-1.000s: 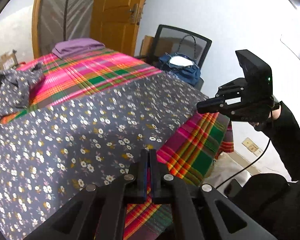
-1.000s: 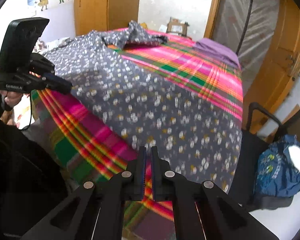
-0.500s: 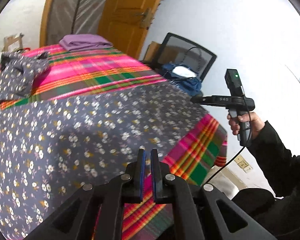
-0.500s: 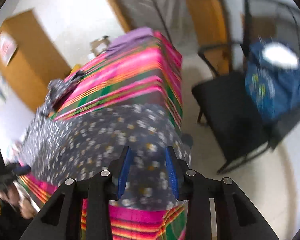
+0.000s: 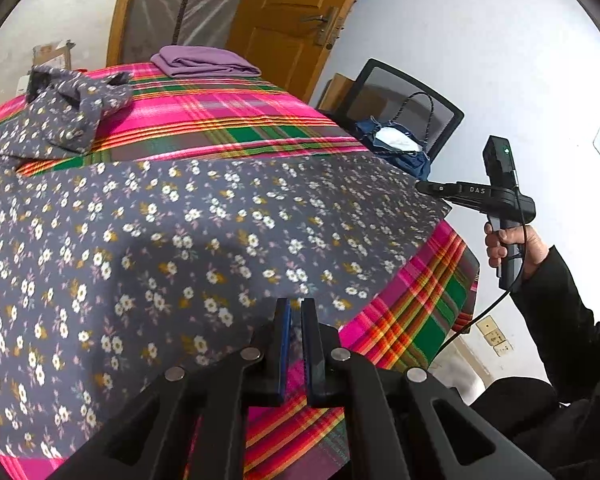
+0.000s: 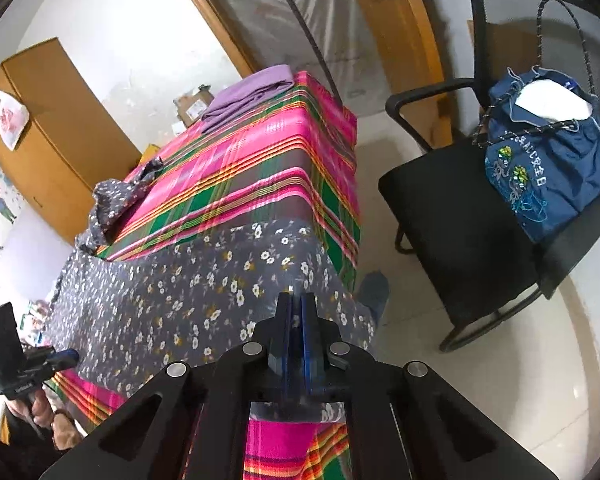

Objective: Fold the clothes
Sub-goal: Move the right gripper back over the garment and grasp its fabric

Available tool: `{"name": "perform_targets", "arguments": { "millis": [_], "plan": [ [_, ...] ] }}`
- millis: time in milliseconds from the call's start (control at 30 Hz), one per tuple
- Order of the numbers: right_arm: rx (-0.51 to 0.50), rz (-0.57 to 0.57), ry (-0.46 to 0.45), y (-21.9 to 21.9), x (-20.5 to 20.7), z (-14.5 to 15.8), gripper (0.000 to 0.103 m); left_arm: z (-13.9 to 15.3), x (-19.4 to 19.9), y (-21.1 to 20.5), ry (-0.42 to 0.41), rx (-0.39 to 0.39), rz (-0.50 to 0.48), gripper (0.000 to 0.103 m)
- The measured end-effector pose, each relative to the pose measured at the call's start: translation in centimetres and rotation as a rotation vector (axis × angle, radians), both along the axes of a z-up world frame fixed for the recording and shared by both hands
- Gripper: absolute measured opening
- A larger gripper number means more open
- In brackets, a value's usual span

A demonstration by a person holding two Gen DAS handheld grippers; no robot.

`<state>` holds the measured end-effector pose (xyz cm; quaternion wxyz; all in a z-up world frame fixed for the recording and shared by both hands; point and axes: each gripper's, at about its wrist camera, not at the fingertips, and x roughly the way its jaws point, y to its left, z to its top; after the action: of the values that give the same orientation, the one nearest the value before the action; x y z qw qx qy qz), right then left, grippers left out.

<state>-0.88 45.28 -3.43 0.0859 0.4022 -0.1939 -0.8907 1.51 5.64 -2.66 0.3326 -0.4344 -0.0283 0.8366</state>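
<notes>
Half a second ago the right gripper (image 6: 296,312) had its jaws apart above the floral cloth (image 5: 188,240); now they are pinched on its corner at the bench (image 6: 260,152) edge near the chair (image 6: 480,216). Left gripper (image 5: 296,320) has dropped to the near hem, its jaws narrow, a sliver of cloth seemingly between them. That cloth lies spread over the plaid bench, one end bunched at the far side beside a folded purple cloth (image 5: 204,62). On the chair, a blue bag (image 6: 548,176) holds something white.
</notes>
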Motion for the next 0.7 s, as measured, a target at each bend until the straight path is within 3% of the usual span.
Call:
{"name": "perform_targets", "arguments": {
  "millis": [133,233,400,700],
  "plan": [
    [0.068,-0.040,0.024,-0.1,1.0,1.1,0.011,0.0,0.3,-1.0,0.001,-0.001,0.036,0.004],
    [0.063,-0.025,0.084,-1.1,1.6,2.5,0.025,0.3,0.1,-2.3,0.018,0.004,0.101,0.004],
    [0.057,0.129,0.163,-7.0,1.0,4.2,0.028,0.5,-0.8,-5.6,0.037,-0.019,0.270,0.004],
    [0.026,0.371,0.158,-16.8,-2.0,4.8,0.032,0.7,-1.1,-15.2,0.045,-0.040,0.546,0.004]
  ]
}}
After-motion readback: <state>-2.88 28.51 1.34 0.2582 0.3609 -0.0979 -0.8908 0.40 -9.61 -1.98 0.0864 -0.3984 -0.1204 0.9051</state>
